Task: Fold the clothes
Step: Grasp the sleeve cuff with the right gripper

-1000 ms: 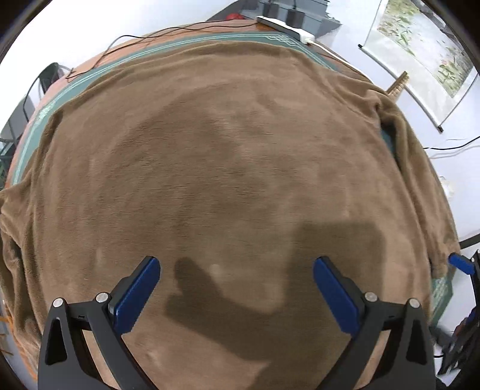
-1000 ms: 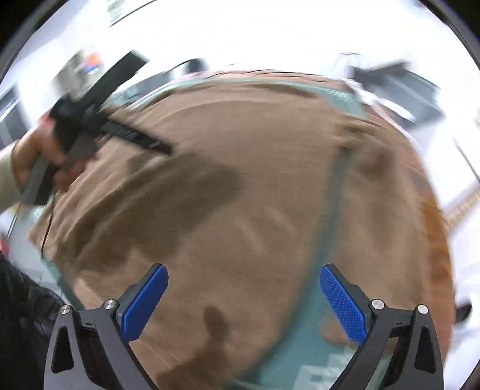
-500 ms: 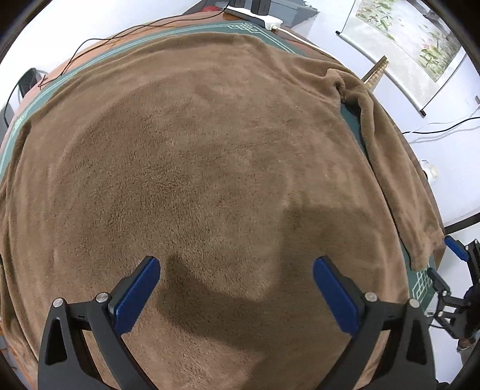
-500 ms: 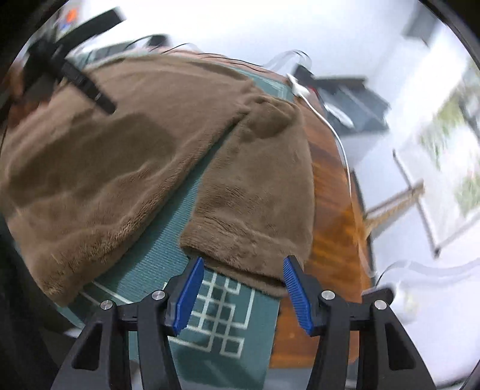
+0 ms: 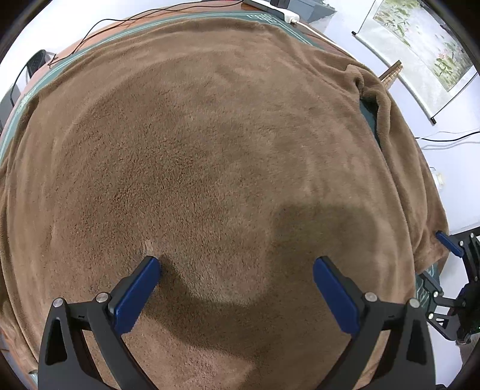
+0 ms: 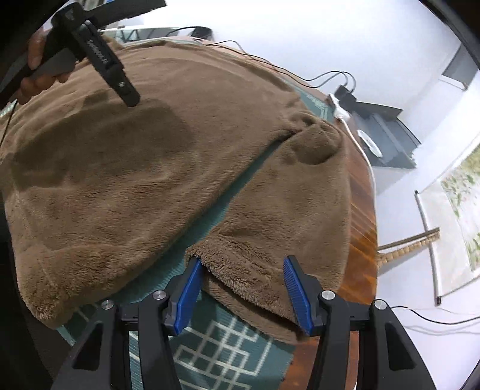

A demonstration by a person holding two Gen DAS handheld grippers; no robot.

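A brown fleece garment [image 5: 210,150] lies spread flat over a green patterned mat [image 6: 228,345] on a round wooden table [image 6: 363,240]. My left gripper [image 5: 236,262] hovers wide open just above the garment's body, pointing steeply down, nothing between its fingers. In the right wrist view a hand [image 6: 33,60] holds it at the upper left. The garment's sleeve [image 6: 285,195] runs along the right side. Its cuff [image 6: 249,276] sits between the blue pads of my right gripper [image 6: 242,261], whose jaws stand half-wide around the cuff without squeezing it.
A white power strip [image 5: 270,9] and black cables [image 5: 105,27] lie at the table's far edge. A scroll painting [image 5: 420,45] hangs on the wall to the right. Dark equipment [image 6: 387,135] stands beyond the table. The cuff lies close to the table's edge.
My right gripper narrowed its jaws, swung from the garment's body to the sleeve and came down until the cuff lay between its pads. The left gripper barely shifted.
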